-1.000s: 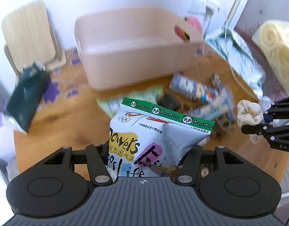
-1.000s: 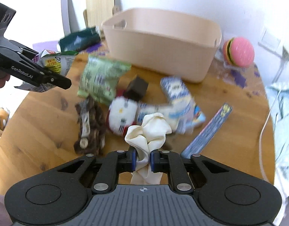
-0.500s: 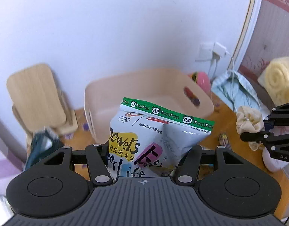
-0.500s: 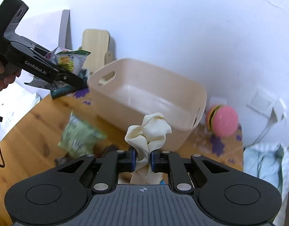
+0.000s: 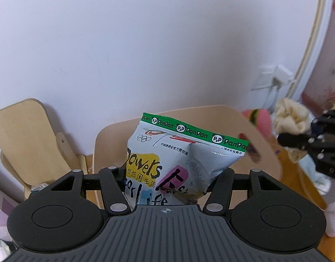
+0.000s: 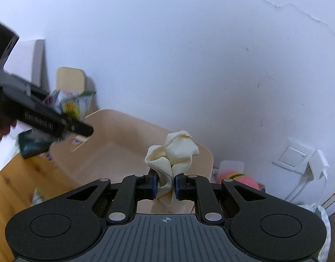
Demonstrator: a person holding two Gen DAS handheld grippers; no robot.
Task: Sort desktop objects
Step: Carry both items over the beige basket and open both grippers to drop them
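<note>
My left gripper (image 5: 167,172) is shut on a white and green PanPan snack bag (image 5: 180,159) and holds it up in front of the beige bin (image 5: 224,118). My right gripper (image 6: 165,185) is shut on a cream scrunchie (image 6: 174,155), held above the near rim of the same bin (image 6: 115,135). The right gripper and its scrunchie (image 5: 291,120) show at the right of the left wrist view. The left gripper and its snack bag (image 6: 73,104) show blurred at the left of the right wrist view, over the bin's left end.
A wooden stand (image 5: 30,142) leans on the wall left of the bin. A pink burger toy (image 6: 239,179) lies right of the bin. A wall socket with a charger (image 6: 315,166) is at the right. A dark green packet (image 6: 32,146) lies on the wooden table (image 6: 12,185).
Both grippers have risen and tilted up from the table toward the bin, each keeping its object. The clutter on the table has dropped out of view.
</note>
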